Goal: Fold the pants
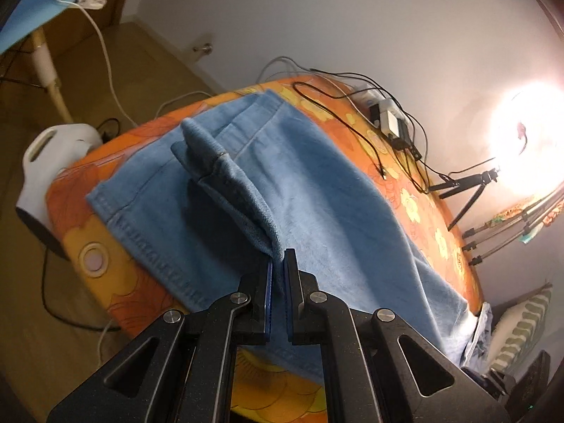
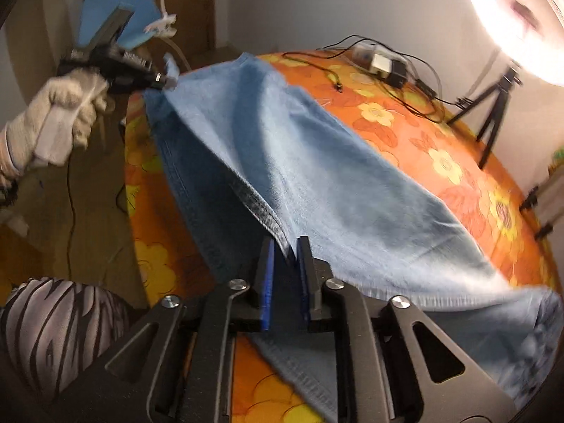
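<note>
Light-blue pants (image 1: 310, 190) lie over orange flowered table (image 1: 416, 190), partly folded. Left gripper (image 1: 278, 264) pinches a raised denim edge, fingers pressed together on it. Right gripper (image 2: 286, 246) has a seam edge between slightly parted fingers; cannot tell if the pads press. Gloved hand (image 2: 63, 112) holds the left gripper at the pants' far corner

Bedroom clutter around an orange flowered bedspread (image 1: 416, 208)

A ring light (image 2: 518, 21) glares at upper right above a small black tripod (image 2: 493, 105); chargers and tangled black cables (image 1: 391, 123) lie near the top centre; a white jug-shaped appliance (image 1: 53, 162) stands at left.
</note>
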A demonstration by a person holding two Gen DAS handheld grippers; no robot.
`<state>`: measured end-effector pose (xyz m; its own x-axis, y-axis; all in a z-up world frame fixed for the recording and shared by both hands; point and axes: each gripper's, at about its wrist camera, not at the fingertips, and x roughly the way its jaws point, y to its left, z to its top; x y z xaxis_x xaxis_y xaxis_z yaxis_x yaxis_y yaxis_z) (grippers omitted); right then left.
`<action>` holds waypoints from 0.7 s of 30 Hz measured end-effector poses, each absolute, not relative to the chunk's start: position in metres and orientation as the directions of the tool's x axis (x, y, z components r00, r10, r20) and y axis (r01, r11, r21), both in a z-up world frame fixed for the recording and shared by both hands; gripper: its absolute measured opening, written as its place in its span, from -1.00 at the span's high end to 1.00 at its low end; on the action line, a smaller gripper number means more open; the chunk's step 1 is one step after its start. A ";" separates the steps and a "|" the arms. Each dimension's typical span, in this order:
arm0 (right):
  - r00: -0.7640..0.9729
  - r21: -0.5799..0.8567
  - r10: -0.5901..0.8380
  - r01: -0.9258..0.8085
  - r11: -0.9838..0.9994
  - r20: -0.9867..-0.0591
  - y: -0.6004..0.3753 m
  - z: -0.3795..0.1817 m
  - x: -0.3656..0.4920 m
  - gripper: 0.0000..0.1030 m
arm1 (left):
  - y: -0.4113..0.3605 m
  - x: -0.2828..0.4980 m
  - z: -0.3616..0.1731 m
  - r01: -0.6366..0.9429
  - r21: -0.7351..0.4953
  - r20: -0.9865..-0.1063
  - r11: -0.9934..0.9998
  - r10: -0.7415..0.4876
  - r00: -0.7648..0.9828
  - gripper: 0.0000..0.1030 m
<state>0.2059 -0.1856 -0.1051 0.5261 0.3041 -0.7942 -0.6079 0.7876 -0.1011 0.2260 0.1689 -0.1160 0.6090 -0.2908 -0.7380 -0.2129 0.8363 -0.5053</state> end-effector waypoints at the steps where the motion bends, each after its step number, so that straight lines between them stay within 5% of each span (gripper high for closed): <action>1: 0.534 -0.085 0.310 -0.590 0.803 -0.787 -0.193 -0.101 0.200 0.57 | 0.169 0.226 -0.116 -0.211 -0.497 -0.739 0.841 -0.283 0.611 0.92; 5: 0.580 -0.054 0.290 -0.502 0.863 -0.761 -0.235 -0.083 0.185 0.45 | 0.169 0.224 -0.118 -0.215 -0.490 -0.742 0.845 -0.275 0.611 0.91; 8: 0.632 -0.011 0.229 -0.352 0.936 -0.740 -0.290 -0.068 0.187 -0.19 | 0.170 0.220 -0.121 -0.220 -0.491 -0.741 0.843 -0.271 0.615 0.91; 21: 0.560 0.152 -0.047 0.304 0.940 -0.827 -0.504 -0.061 0.295 -0.27 | 0.175 0.209 -0.131 -0.238 -0.482 -0.750 0.843 -0.257 0.609 0.91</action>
